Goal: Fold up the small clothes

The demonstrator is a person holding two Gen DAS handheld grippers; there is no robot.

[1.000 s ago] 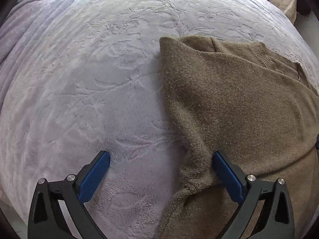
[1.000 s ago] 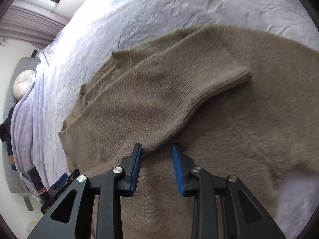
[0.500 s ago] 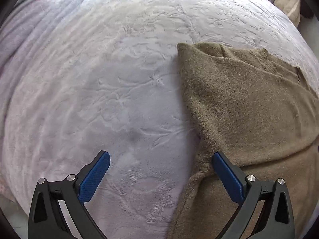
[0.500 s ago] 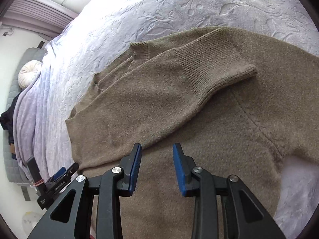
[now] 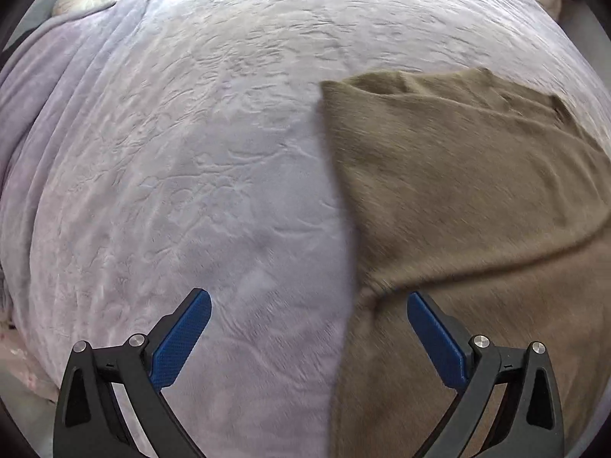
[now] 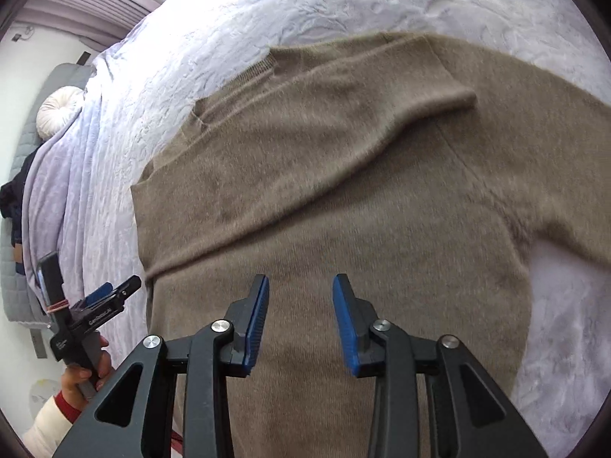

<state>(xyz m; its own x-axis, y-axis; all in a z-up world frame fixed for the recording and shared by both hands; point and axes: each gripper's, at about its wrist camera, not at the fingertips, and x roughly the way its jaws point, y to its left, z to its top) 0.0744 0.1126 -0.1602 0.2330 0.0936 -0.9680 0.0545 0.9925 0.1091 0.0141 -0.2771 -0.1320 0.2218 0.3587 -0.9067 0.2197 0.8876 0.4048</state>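
Folding the brown sweater [image 6: 343, 198] on the bed [image 5: 191, 152], one sleeve [image 6: 324, 133] already laid across.

Both tools empty: left tool [image 5: 308, 328] wide apart at sweater's left edge, right tool [image 6: 300, 320] opening over the body. I'd grab other sleeve next, w/ cuff kept flat.

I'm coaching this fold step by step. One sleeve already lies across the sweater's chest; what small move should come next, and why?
Probably swing the right gripper to the other sleeve, which lies spread toward the bedspread. Its jaws are opening with nothing between them, the left gripper is open and empty too, and the sweater has only one sleeve folded in.
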